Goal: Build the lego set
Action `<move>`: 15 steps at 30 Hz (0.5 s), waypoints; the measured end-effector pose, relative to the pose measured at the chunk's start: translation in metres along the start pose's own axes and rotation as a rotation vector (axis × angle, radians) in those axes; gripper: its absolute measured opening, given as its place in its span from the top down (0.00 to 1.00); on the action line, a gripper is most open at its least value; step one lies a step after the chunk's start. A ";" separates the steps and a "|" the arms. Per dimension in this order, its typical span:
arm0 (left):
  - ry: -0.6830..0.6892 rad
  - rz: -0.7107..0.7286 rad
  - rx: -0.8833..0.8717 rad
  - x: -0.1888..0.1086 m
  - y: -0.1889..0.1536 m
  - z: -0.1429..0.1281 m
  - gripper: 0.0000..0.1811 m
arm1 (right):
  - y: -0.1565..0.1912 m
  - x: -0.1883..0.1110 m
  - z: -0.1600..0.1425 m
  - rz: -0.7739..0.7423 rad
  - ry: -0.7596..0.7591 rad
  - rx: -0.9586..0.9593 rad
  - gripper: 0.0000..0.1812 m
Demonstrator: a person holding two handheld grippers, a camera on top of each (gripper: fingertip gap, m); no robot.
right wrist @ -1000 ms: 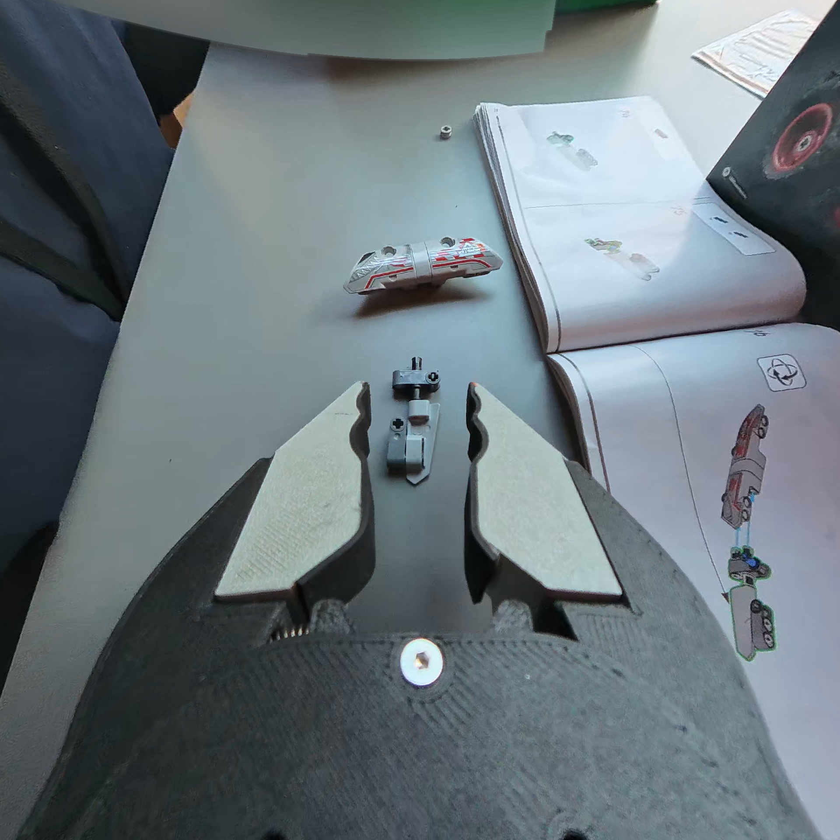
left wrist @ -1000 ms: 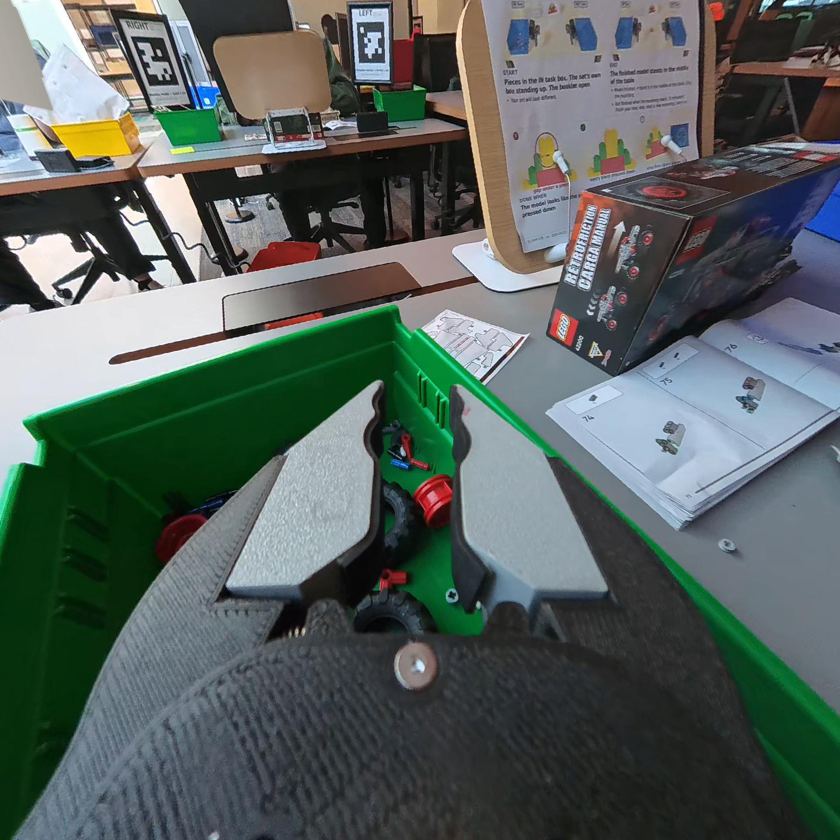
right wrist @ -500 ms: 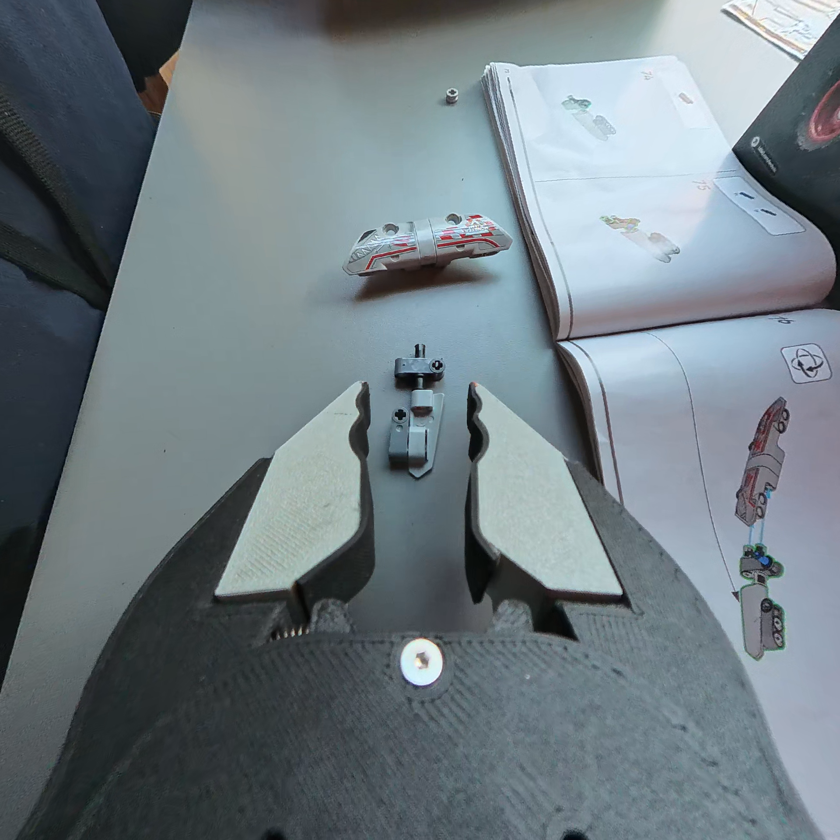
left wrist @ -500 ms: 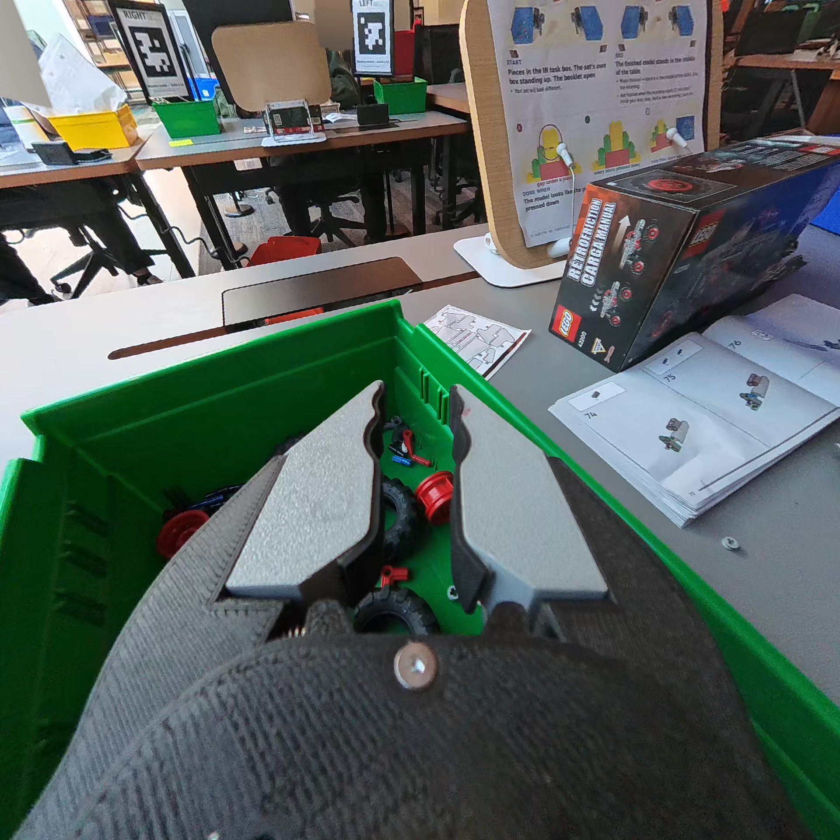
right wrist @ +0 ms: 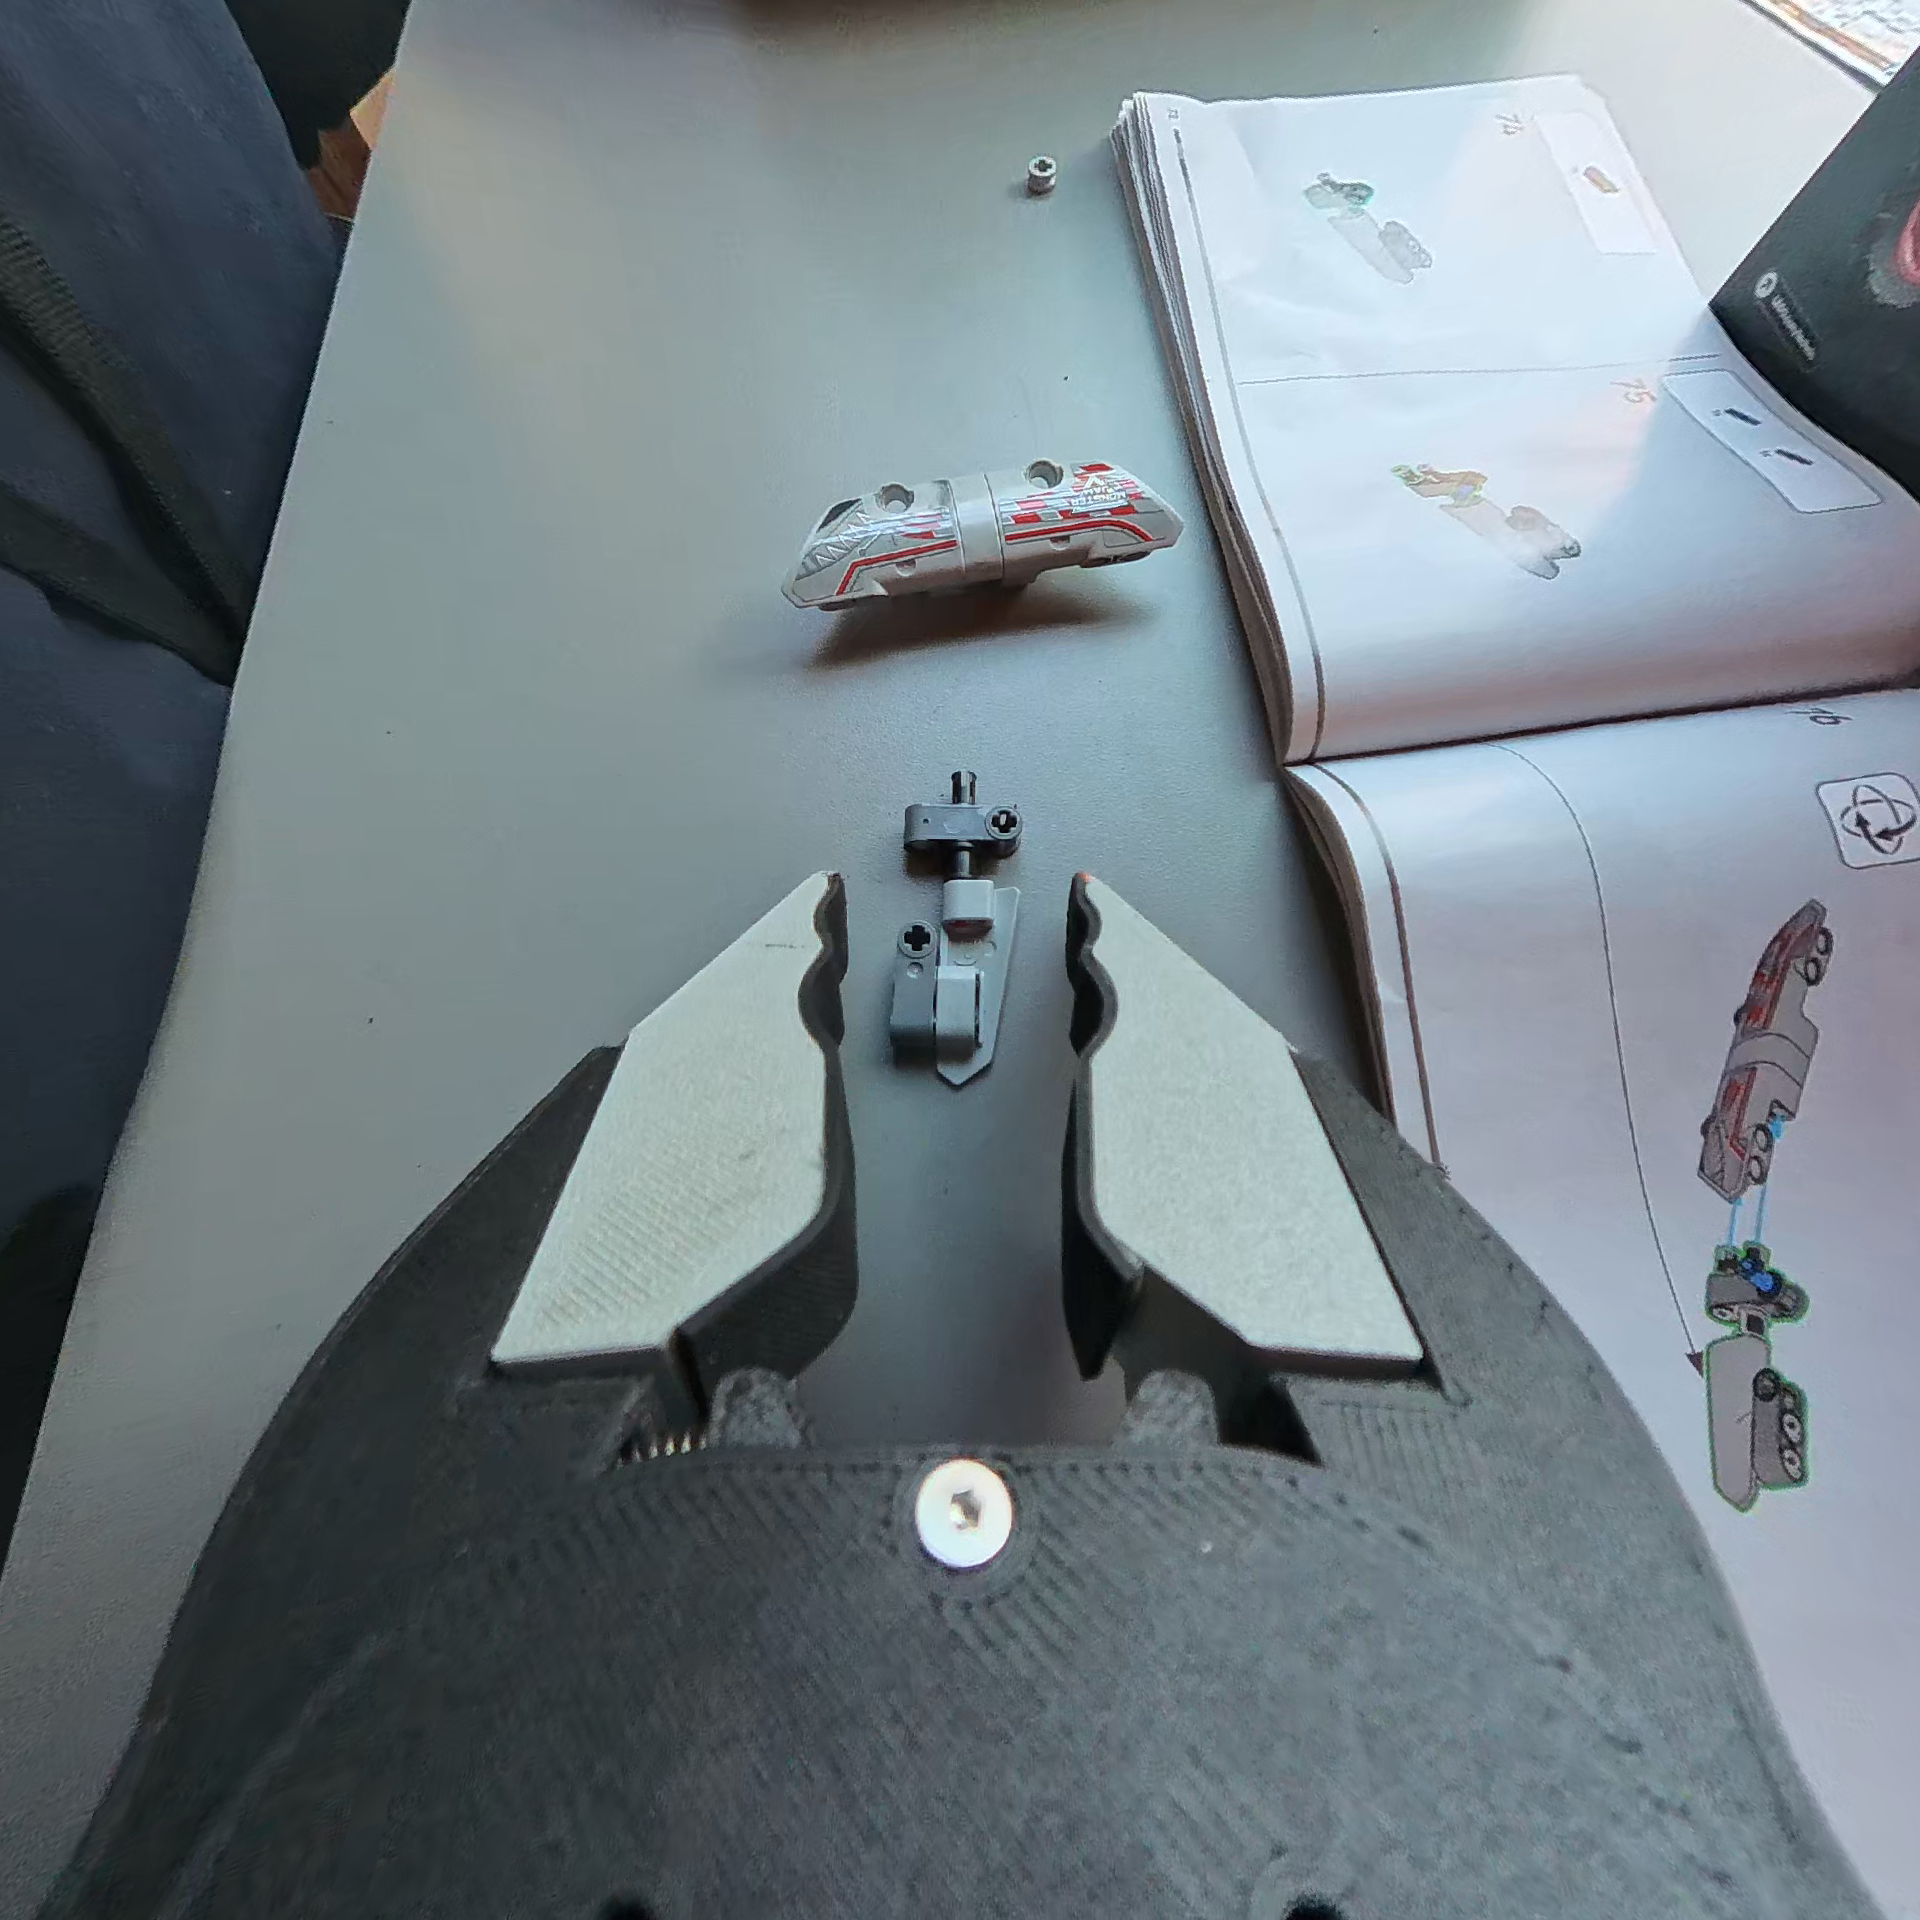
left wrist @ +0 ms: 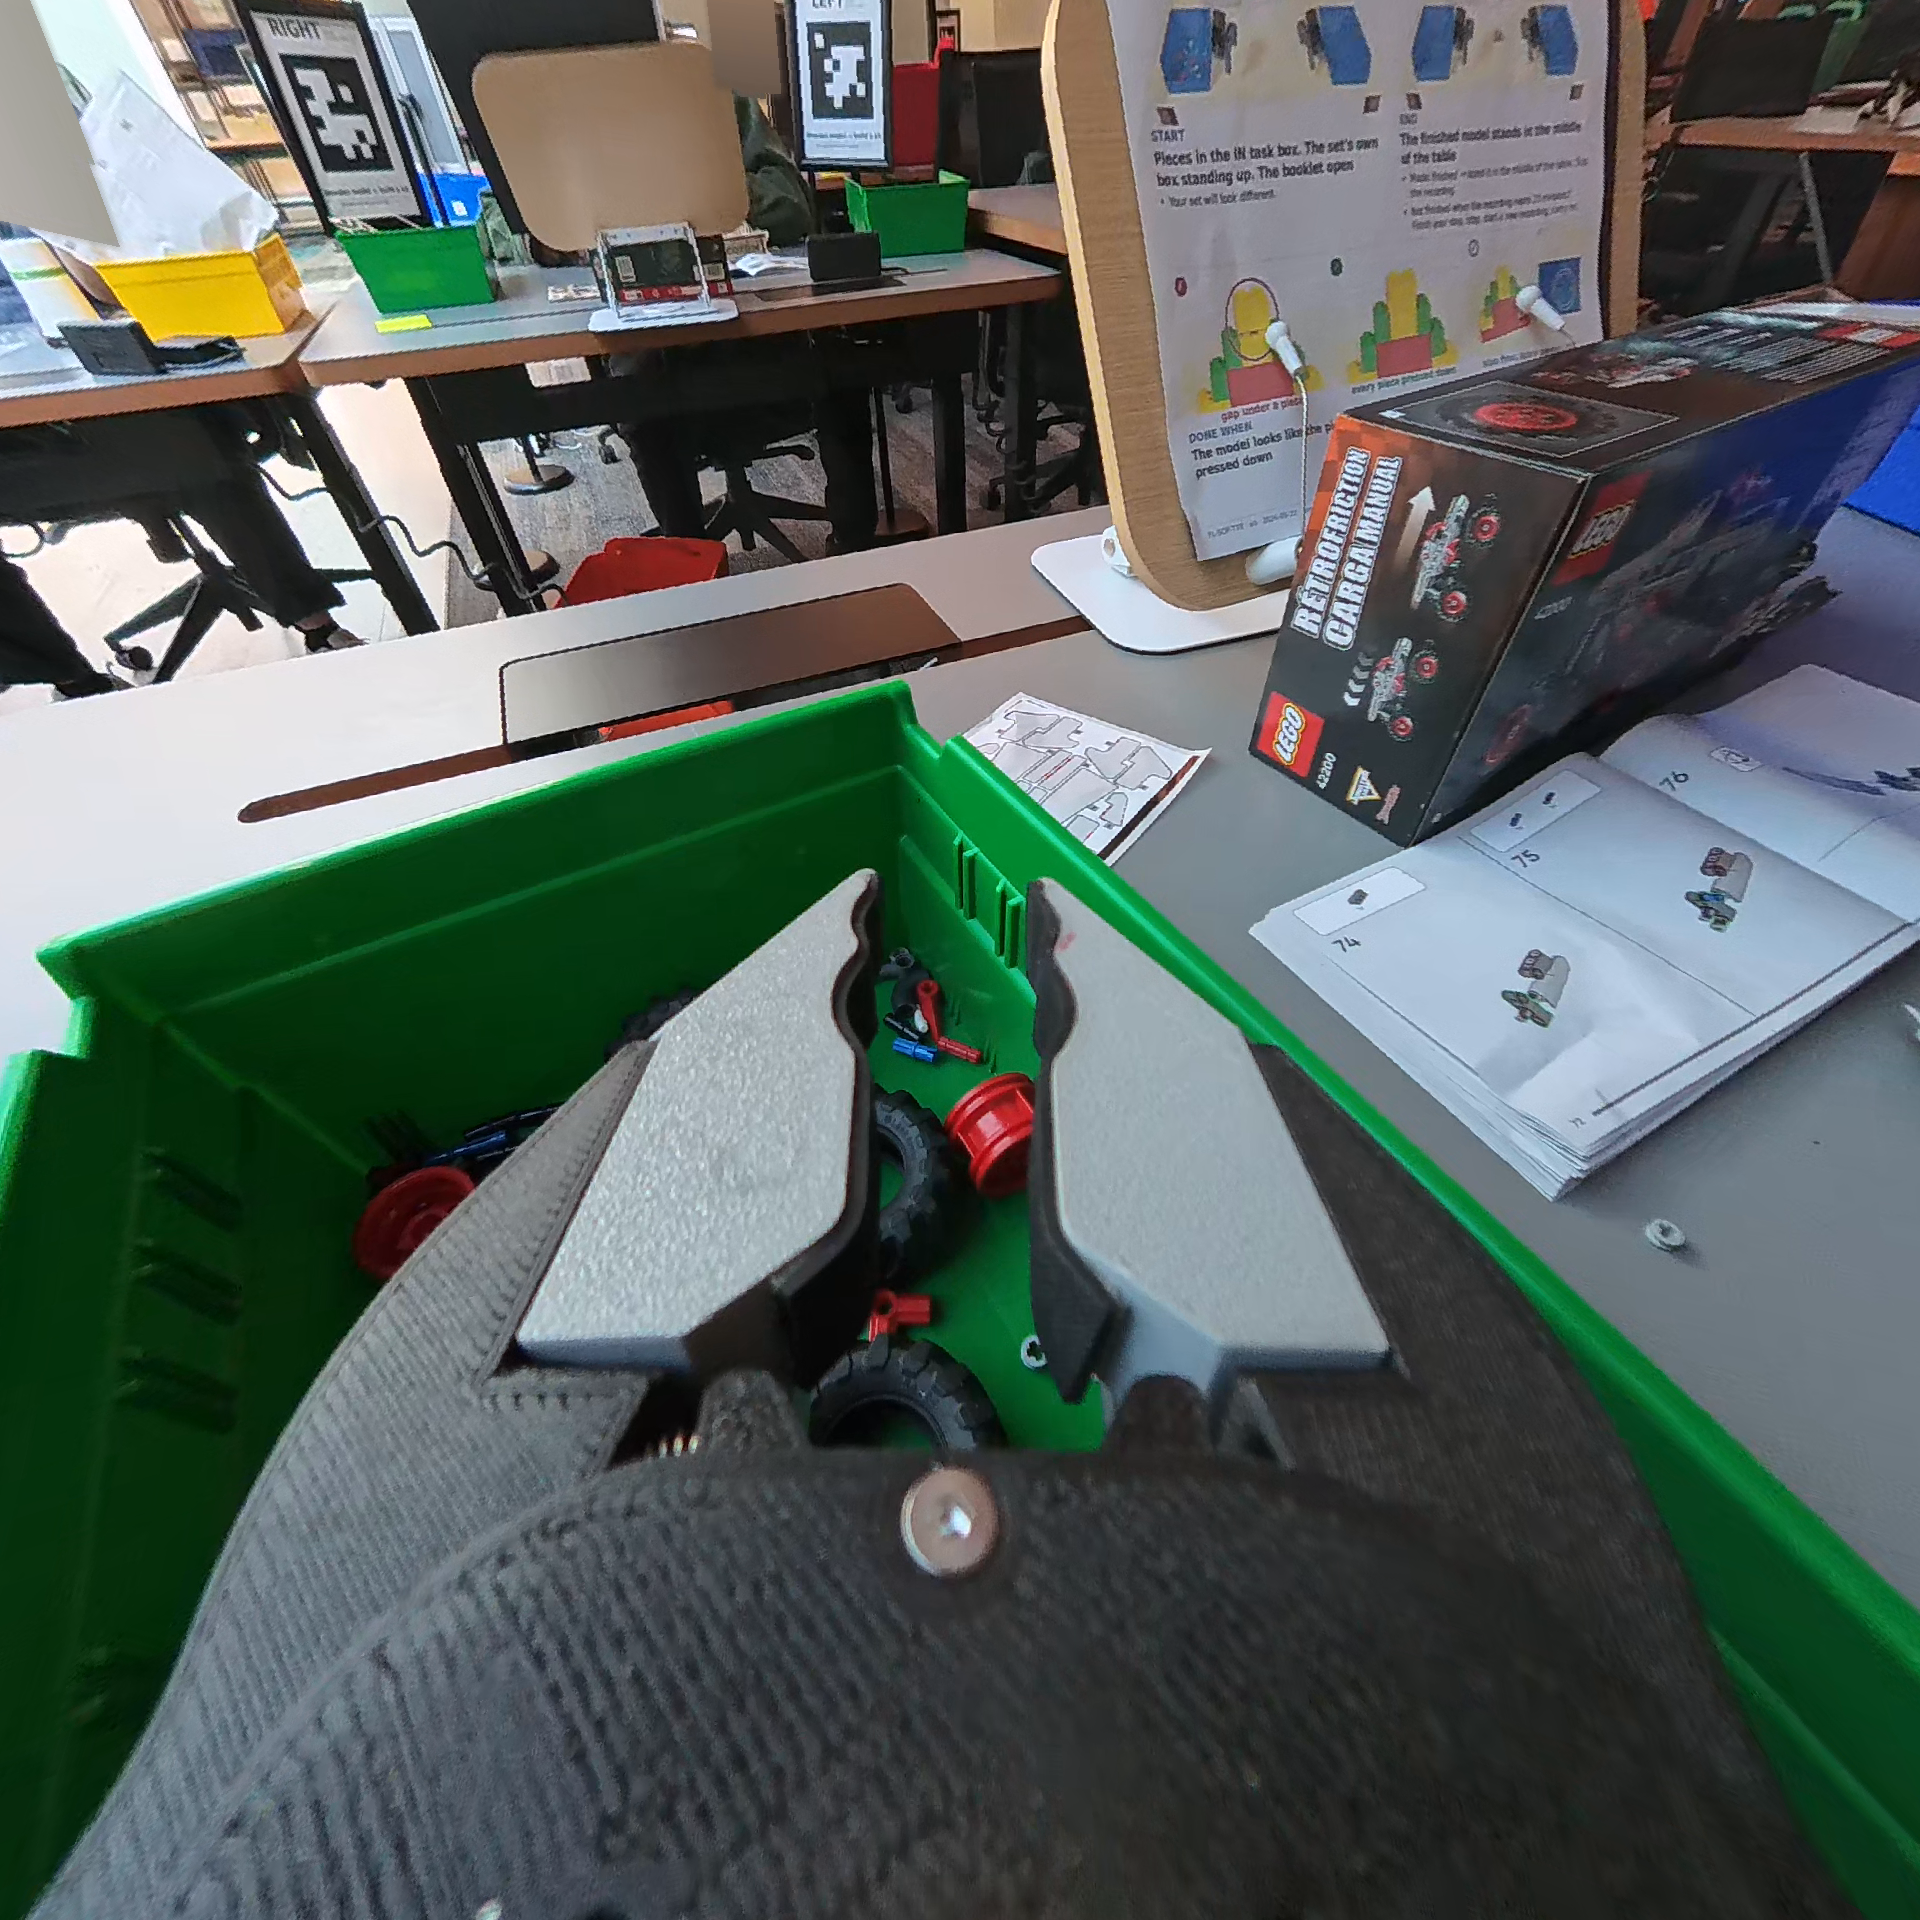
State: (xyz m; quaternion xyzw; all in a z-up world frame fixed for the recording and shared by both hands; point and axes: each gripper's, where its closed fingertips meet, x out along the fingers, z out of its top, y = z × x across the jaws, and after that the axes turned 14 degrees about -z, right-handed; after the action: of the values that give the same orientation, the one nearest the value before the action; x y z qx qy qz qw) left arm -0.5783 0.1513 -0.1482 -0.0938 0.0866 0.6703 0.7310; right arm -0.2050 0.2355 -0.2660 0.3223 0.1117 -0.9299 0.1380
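Observation:
My left gripper (left wrist: 951, 914) is open and empty, hovering over the green box (left wrist: 520, 862) of loose pieces: black tyres (left wrist: 914, 1153), red wheel hubs (left wrist: 992, 1127) and small red and blue pins (left wrist: 925, 1029). My right gripper (right wrist: 951, 894) is open and empty just above the grey table. A small grey assembly (right wrist: 951, 997) with a black connector (right wrist: 961, 826) lies on the table between its fingertips, not touching them. A grey and red curved body panel (right wrist: 982, 530) lies farther ahead.
The open instruction booklet (right wrist: 1507, 416) lies right of the parts, also in the left wrist view (left wrist: 1621, 935). The set's black carton (left wrist: 1558, 582) stands behind it. A tiny grey bush (right wrist: 1039, 175) lies on the table. A sticker sheet (left wrist: 1086, 769) and an instruction board (left wrist: 1351, 260) sit beyond the box. The gap from one gripper's tips to the other's is roughly 40 centimeters. The tiny grey bush (right wrist: 1039, 175) is about equally far from each gripper, around 20 centimeters.
My right gripper has drawn back slightly toward me, so the small grey assembly sits a bit farther up between the fingers. The left gripper has barely shifted over the box.

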 end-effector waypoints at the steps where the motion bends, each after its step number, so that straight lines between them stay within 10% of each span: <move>1: 0.000 0.000 0.001 0.000 0.000 0.000 0.87 | 0.000 0.000 0.000 0.001 0.002 0.001 0.78; 15: 0.001 -0.005 0.002 0.000 0.000 0.000 0.87 | -0.002 0.000 -0.003 -0.005 0.013 0.000 0.78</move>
State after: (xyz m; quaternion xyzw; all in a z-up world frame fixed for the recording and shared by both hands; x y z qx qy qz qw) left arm -0.5780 0.1510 -0.1484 -0.0935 0.0873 0.6683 0.7328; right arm -0.2036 0.2383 -0.2680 0.3281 0.1134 -0.9281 0.1347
